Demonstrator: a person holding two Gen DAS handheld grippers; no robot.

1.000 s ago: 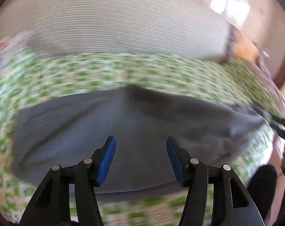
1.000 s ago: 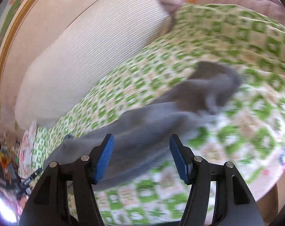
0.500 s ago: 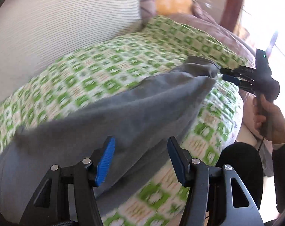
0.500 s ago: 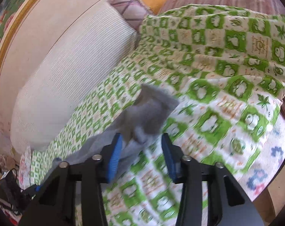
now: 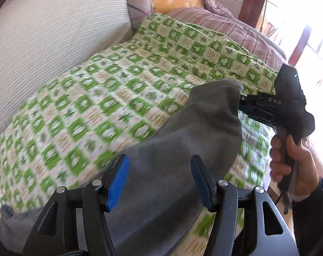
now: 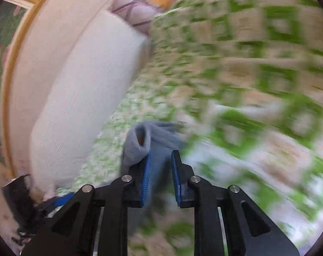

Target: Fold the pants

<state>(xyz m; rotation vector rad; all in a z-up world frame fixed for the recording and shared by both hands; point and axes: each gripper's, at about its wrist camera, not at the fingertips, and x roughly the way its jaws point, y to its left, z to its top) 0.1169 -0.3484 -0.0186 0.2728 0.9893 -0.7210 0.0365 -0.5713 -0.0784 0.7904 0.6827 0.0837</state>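
The right gripper [image 6: 160, 173] pinches the end of the grey pants [image 5: 182, 149], cloth bunched between its fingers; the left gripper [image 5: 159, 183] gapes wide above them

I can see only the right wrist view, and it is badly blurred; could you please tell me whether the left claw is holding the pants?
Observer: No, the left claw is open above the grey pants, gripping nothing.
Operator: Thank you. Where does my right claw grip them?
Observer: The right claw pinches the far end, at its rolled edge.
Operator: Does that end lie flat?
Observer: It looks raised off the green-checked blanket; the rest trails down toward the left claw.
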